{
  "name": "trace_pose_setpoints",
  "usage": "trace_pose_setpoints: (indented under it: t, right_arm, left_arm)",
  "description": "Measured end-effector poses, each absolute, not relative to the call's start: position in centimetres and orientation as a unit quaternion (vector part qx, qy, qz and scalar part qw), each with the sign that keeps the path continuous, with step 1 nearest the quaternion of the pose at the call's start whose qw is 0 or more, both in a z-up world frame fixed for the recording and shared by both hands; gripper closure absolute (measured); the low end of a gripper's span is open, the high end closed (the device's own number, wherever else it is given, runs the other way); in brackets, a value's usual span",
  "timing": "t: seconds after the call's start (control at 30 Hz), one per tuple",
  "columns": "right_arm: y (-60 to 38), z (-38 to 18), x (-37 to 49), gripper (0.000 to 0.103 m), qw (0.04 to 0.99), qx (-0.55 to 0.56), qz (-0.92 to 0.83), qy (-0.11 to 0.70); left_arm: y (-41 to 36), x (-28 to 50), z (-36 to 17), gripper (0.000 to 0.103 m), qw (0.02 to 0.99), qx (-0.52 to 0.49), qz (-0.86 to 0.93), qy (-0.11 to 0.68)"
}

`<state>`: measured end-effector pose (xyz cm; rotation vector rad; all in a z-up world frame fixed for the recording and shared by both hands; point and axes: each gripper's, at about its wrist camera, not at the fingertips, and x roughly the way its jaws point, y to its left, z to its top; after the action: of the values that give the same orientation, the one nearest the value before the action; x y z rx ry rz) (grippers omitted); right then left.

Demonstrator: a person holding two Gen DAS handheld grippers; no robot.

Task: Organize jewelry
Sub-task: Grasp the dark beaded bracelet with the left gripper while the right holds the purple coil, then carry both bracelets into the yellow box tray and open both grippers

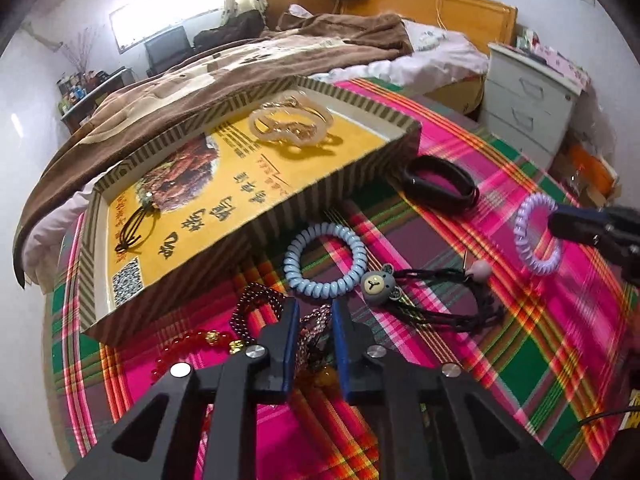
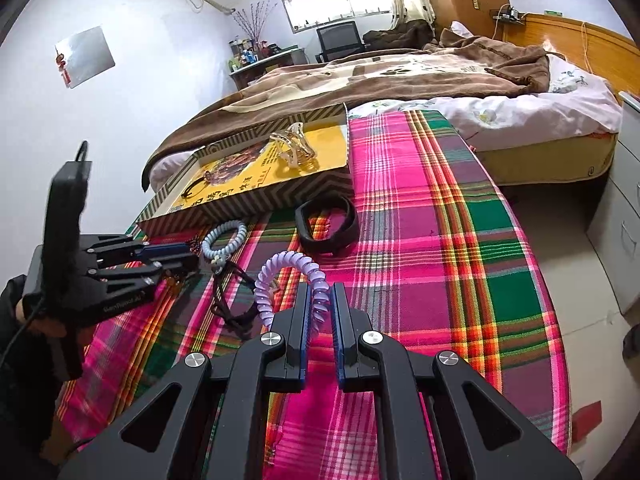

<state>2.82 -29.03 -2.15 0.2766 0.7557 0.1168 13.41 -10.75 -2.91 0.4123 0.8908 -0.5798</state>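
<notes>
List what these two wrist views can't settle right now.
- Left gripper grip: in the left wrist view the pinkish bead strand lies between its fingers, but contact is unclear; the right wrist view shows it too small.
- Amber beads: mostly hidden under the left gripper's body.
- Red bead bracelet: partly covered by the same gripper.
- Right gripper on the purple coil tie: pad contact hidden; lift unclear.

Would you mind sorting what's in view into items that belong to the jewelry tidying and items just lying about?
Job: purple coil band in the right gripper, blue coil band, bear hair tie, black bracelet, bead bracelets, box.

Lying about: blanket, nightstand, chair.
</notes>
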Motion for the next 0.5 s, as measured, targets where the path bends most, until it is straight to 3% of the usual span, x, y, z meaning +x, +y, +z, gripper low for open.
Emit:
trace_pose_setpoints:
  t: [0.07,0.1,0.5]
  right_arm:
    - [-28.9,-2.0,2.8,0.093,0.919,0.133,0.058,0.366]
    - [-28.9,-1.9,2.8,0.093,0.92,0.132,0.059,0.365]
    - [-27.9,-0.7,3.0,0.093,0.925,0.123,0.065,0.355]
  left_arm:
    - [-10.2,13.5,-2.5,0.091,0.847,0.183,-0.271,0.419]
    - [-10.0,13.5,-2.3,0.098,0.849,0.179,-0.269,0.417]
    - [-6.1,13.7,0.5,0.098,0.869,0.097,-0.264,0.408]
